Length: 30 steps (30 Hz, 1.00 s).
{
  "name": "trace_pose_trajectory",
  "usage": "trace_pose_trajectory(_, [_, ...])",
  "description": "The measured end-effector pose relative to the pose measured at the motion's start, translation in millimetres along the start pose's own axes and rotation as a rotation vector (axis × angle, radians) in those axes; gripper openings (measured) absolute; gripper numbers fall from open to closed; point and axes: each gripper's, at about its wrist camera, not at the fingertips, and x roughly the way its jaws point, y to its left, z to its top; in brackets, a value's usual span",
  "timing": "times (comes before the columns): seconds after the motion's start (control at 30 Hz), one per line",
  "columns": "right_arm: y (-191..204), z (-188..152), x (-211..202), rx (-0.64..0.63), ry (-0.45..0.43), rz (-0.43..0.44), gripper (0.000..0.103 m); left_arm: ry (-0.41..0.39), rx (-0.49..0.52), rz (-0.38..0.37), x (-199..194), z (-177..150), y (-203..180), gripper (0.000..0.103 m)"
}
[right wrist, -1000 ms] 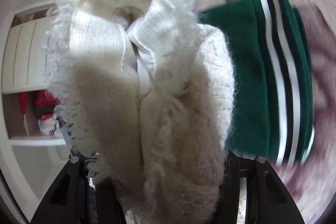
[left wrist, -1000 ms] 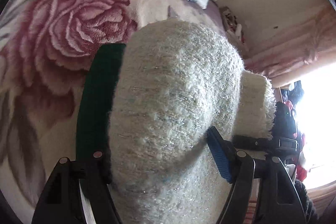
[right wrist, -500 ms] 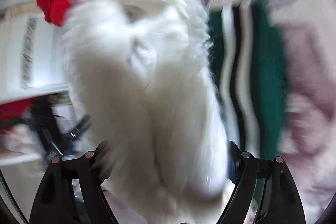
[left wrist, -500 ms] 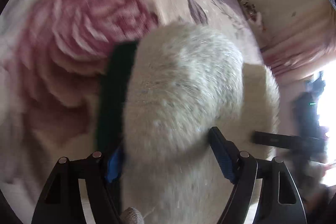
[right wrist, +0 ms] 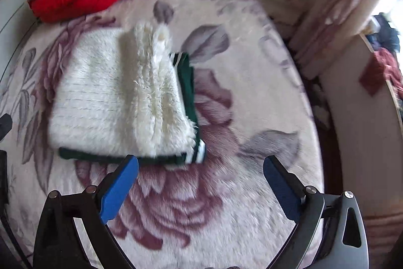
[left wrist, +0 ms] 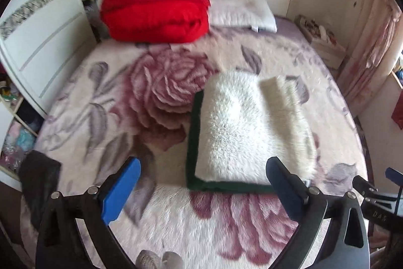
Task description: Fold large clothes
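— Sweater (left wrist: 241,127), fluffy and white, lies folded on a green garment (left wrist: 194,132) in the middle of the rose-print blanket (left wrist: 156,92).
— Right wrist view adds white stripes on that green piece; left view shows only its dark edge, plus what may be a dark cloth at the left, too blurred to say.
— Left gripper (left wrist: 201,189) and right gripper (right wrist: 200,187)?
— Both spread wide, holding nothing. A second ago each was pinching the sweater; now both are pulled back clear of it.
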Motion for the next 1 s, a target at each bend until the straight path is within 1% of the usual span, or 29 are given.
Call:
trace_pose_trajectory(0.1, [-17,-19,-72,0.003,-0.062,-0.003,0.101,-0.054,0.005,0.003,-63,-5,0,0.102])
trace_pose_trajectory(0.13, [-20,-25,-90,0.007,-0.075,0.005,0.101,-0.070,0.003,-0.012,-90,-8,1,0.102])
trace_pose_trajectory(0.2, [-32,-35,-143,0.021,-0.103,0.010,0.101,-0.086,0.001,-0.008,-120,-9,-2,0.102])
trace_pose_trajectory(0.23, [-38,-42,-170,0.029,-0.122,0.011,0.101,-0.096,-0.002,-0.025,-145,-13,-2,0.102])
trace_pose_trajectory(0.33, [-52,-61,-239,0.040,-0.162,-0.007,0.101,-0.112,0.012,-0.041,-196,-23,-9,0.102])
trace_pose_trajectory(0.47, [-73,-91,-328,0.058,-0.214,-0.002,0.101,-0.115,0.032,-0.067,-257,-40,-15,0.102])
trace_pose_trajectory(0.53, [-80,-106,-372,0.047,-0.249,-0.007,0.101,-0.133,0.045,-0.071,-291,-50,-18,0.102])
trace_pose_trajectory(0.6, [-87,-123,-410,0.041,-0.290,-0.012,0.101,-0.150,0.055,-0.075,-312,-57,-20,0.102])
trace_pose_trajectory(0.77, [-101,-158,-479,0.050,-0.332,0.019,0.101,-0.204,0.047,-0.082,-370,-72,-22,0.102])
trace_pose_trajectory(0.87, [-107,-176,-511,0.066,-0.355,0.034,0.101,-0.223,0.044,-0.089,-391,-80,-22,0.102])
trace_pose_trajectory(1.0, [-112,-194,-549,0.071,-0.391,0.036,0.101,-0.243,0.044,-0.094,-406,-91,-21,0.102])
